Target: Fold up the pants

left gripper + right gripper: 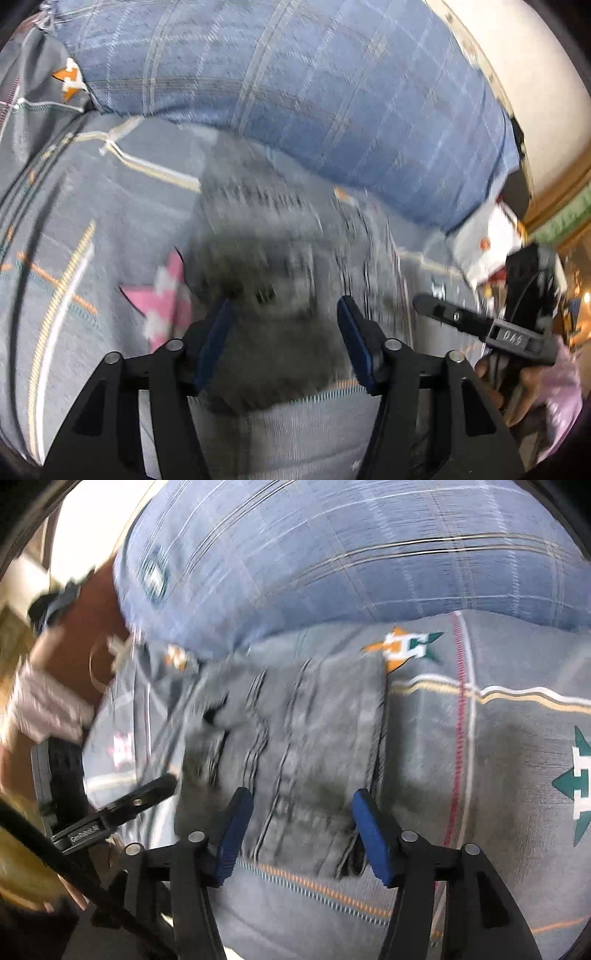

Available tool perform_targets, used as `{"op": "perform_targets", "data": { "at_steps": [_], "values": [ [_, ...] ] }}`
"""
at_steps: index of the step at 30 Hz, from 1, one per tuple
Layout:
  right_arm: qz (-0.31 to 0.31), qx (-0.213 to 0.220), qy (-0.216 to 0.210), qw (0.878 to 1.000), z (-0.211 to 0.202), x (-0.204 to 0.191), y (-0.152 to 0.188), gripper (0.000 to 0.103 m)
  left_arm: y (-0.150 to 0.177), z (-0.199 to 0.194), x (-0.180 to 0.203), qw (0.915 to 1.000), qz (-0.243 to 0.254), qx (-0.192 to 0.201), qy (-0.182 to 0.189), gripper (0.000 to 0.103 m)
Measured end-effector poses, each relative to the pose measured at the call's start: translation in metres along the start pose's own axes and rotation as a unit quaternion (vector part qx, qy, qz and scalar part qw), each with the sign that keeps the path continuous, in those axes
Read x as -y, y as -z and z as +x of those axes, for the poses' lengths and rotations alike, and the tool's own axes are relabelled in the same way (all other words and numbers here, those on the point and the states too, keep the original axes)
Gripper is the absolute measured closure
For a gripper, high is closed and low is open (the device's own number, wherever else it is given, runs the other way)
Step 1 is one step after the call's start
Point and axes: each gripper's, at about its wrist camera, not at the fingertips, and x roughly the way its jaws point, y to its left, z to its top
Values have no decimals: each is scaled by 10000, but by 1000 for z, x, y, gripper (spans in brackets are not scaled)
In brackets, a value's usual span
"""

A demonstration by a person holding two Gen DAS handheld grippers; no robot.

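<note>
Grey pants (258, 258) lie folded into a compact rectangle on a grey bedsheet (92, 221) printed with stars. My left gripper (285, 304) hovers over their near edge, open, its blue pads apart and gripping nothing. In the right wrist view the same folded pants (314, 720) show stitched seams, and my right gripper (302, 794) stands open above their near edge, not pinching any cloth. Each view also catches the other tool: the right gripper's black finger (443, 314) at the right, the left gripper's finger (147, 794) at the left. Both views are motion-blurred.
A big blue plaid pillow (314, 92) (369, 554) lies right behind the pants. A white packet with an orange dot (484, 240) sits at its right end. A person's hand in a pink sleeve (554, 387) holds the right tool. The sheet (517, 757) extends to the right.
</note>
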Motion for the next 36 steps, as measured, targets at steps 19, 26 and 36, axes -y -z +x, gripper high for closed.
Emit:
{"op": "perform_targets", "data": {
  "at_steps": [19, 26, 36],
  "values": [
    [1268, -199, -504, 9904, 81, 73, -58, 36, -81, 102, -56, 9885, -864, -1181, 374, 44],
    [1084, 98, -544, 9926, 67, 57, -55, 88, -87, 100, -44, 9916, -723, -901, 583, 76],
    [777, 368, 500, 9950, 66, 53, -63, 75, -108, 120, -53, 9960, -578, -598, 315, 60]
  ]
}}
